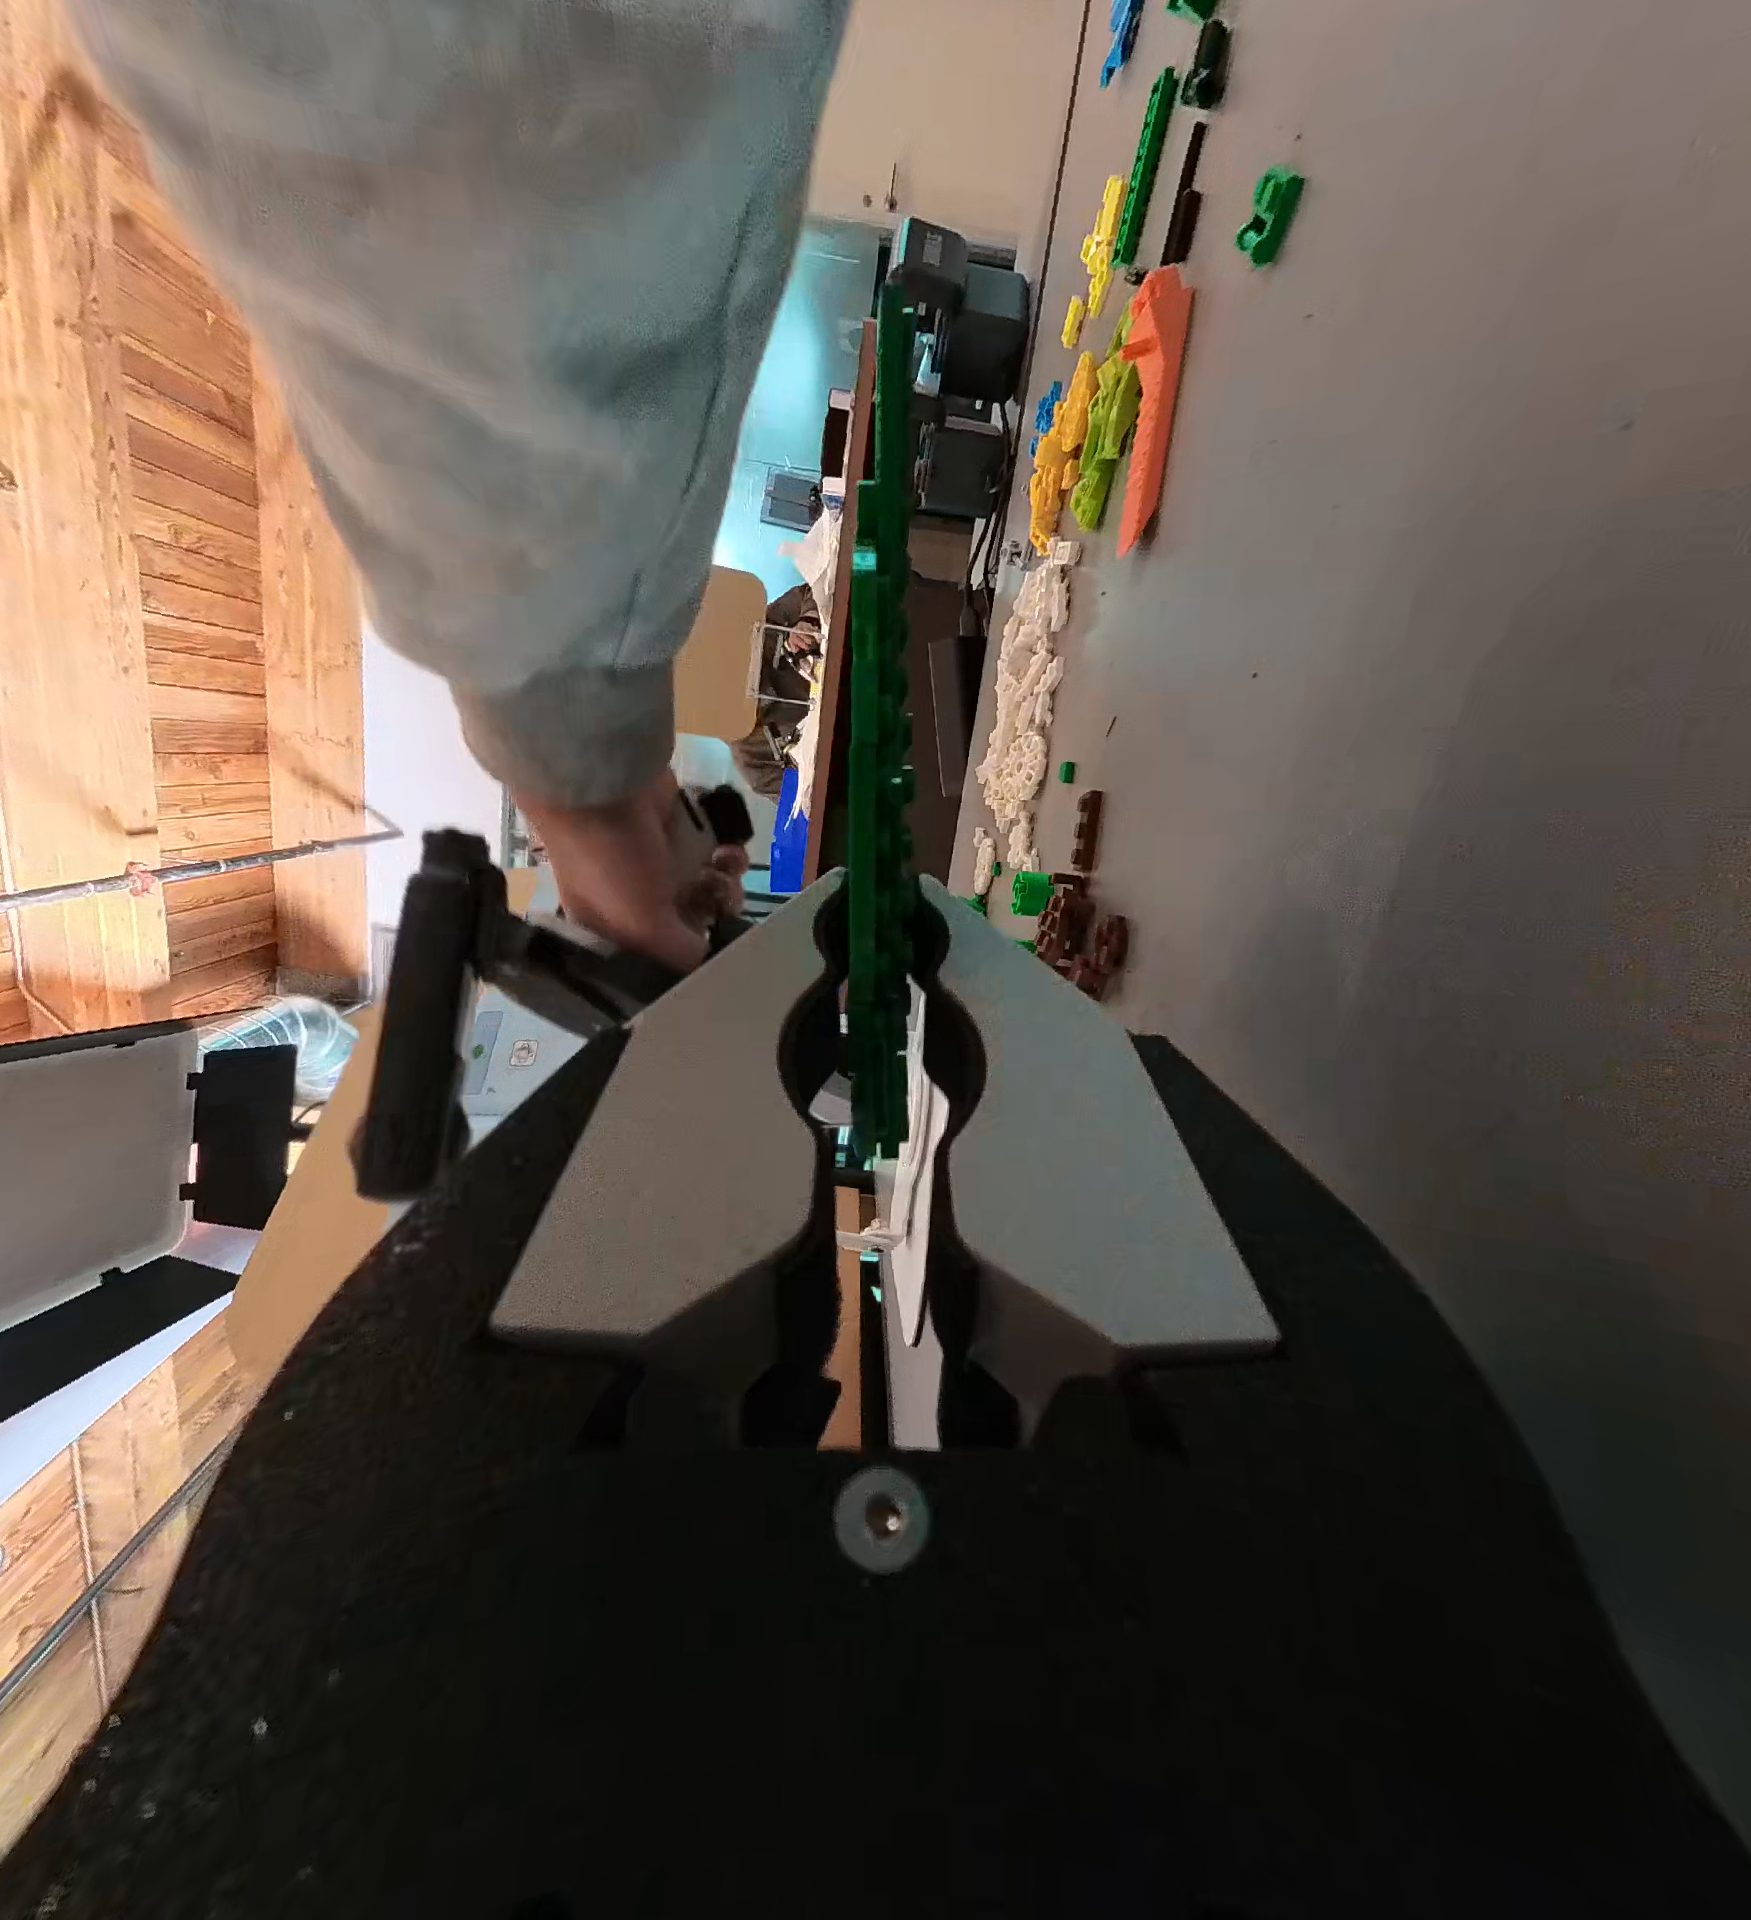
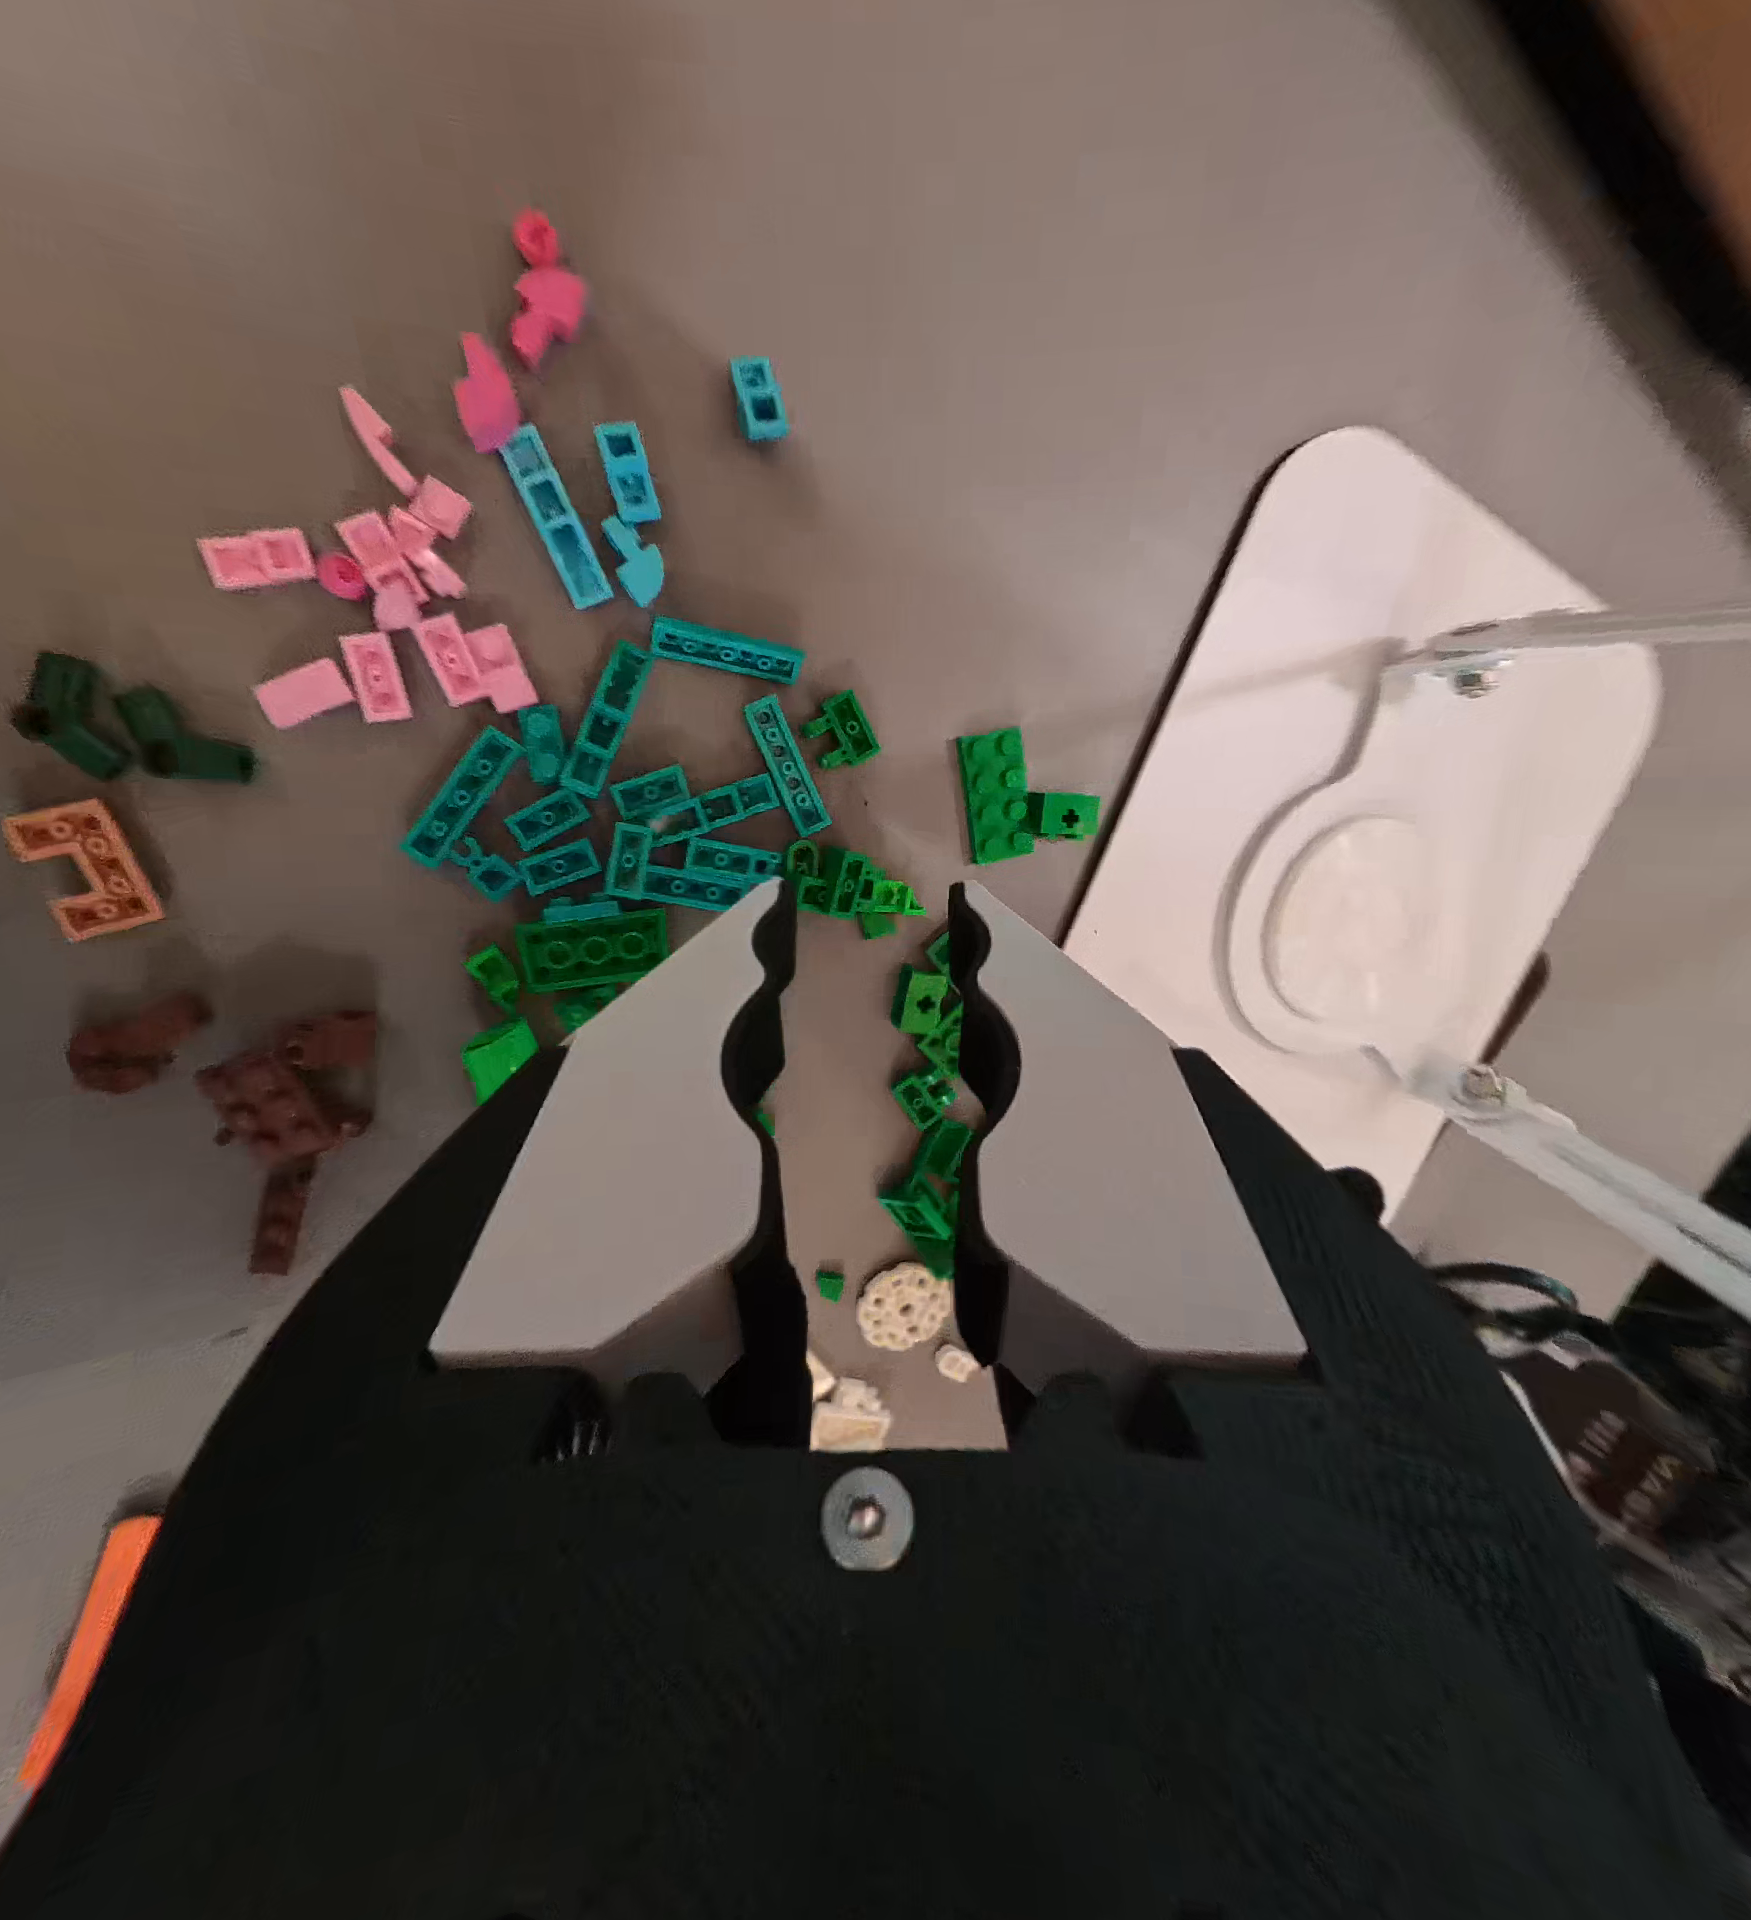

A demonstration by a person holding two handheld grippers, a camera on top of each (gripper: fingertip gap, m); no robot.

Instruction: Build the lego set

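My left gripper (image 1: 881, 896) is shut on a long dark green brick plate (image 1: 876, 675). I see the plate edge-on, held off the grey table (image 1: 1473, 727). A white part (image 1: 910, 1153) sits against the plate between the fingers. My right gripper (image 2: 868, 899) is open and holds nothing. It hangs over the grey table (image 2: 954, 260), above a scatter of small bright green pieces (image 2: 855, 883). More green pieces (image 2: 928, 1101) lie by its right finger. Teal plates (image 2: 642, 790) lie just left of its tips, and a green studded plate (image 2: 996, 795) just right.
Pink pieces (image 2: 393, 613), light blue pieces (image 2: 559, 520), dark green pieces (image 2: 123, 727), a tan corner plate (image 2: 86, 868) and brown pieces (image 2: 279, 1091) lie to the left. A white base with a metal ring (image 2: 1370, 748) stands on the right. Orange, yellow and white pieces (image 1: 1110, 468) lie beyond the left gripper. A sleeve and hand (image 1: 632, 873) are close. The grippers' ends are close to 20 centimetres from one another.
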